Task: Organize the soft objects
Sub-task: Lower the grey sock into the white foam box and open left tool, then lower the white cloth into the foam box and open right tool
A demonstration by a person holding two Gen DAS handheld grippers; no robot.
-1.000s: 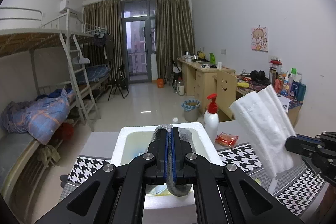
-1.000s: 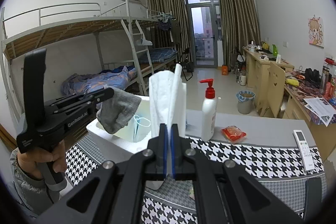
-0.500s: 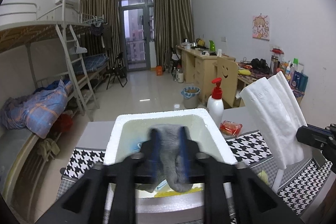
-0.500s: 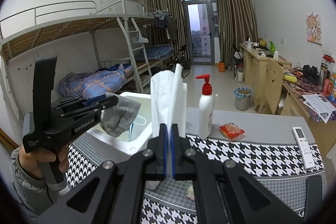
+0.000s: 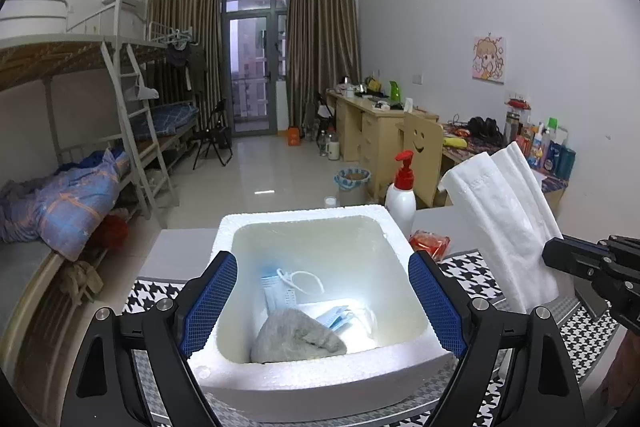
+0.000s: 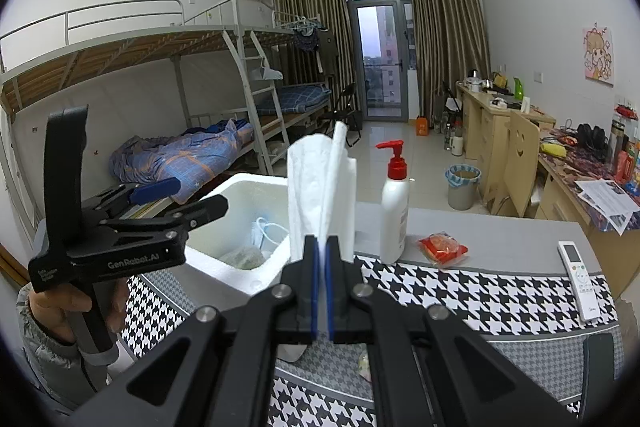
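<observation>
Item 1 — left tongs (image 5: 322,303): I am holding them released, blue pads spread wide to either side of the white foam box (image 5: 304,217). A second ago they were clenched on the grey cloth (image 5: 296,337); that cloth is now lying inside the box at about 6 o'clock, against the near wall, beside face masks (image 5: 338,319).

Item 2 — right tongs (image 6: 322,291): I am keeping them clenched on the folded white towel (image 6: 320,187), as in the earlier frames. The towel is standing with its long axis near upright, rising from the pads toward 12 o'clock.

Item 3 — the deciding relation: from the right wrist view, the box opening is lying at about 10 o'clock from the towel, just beside it; the right hand is the nearer one, being the carrier. I judge that the towel is going leftward over the rim next.

Item 4 — lotion pump bottle (image 6: 394,211) is standing on the desk (image 6: 500,239) at 1 o'clock, clear of that path.
</observation>
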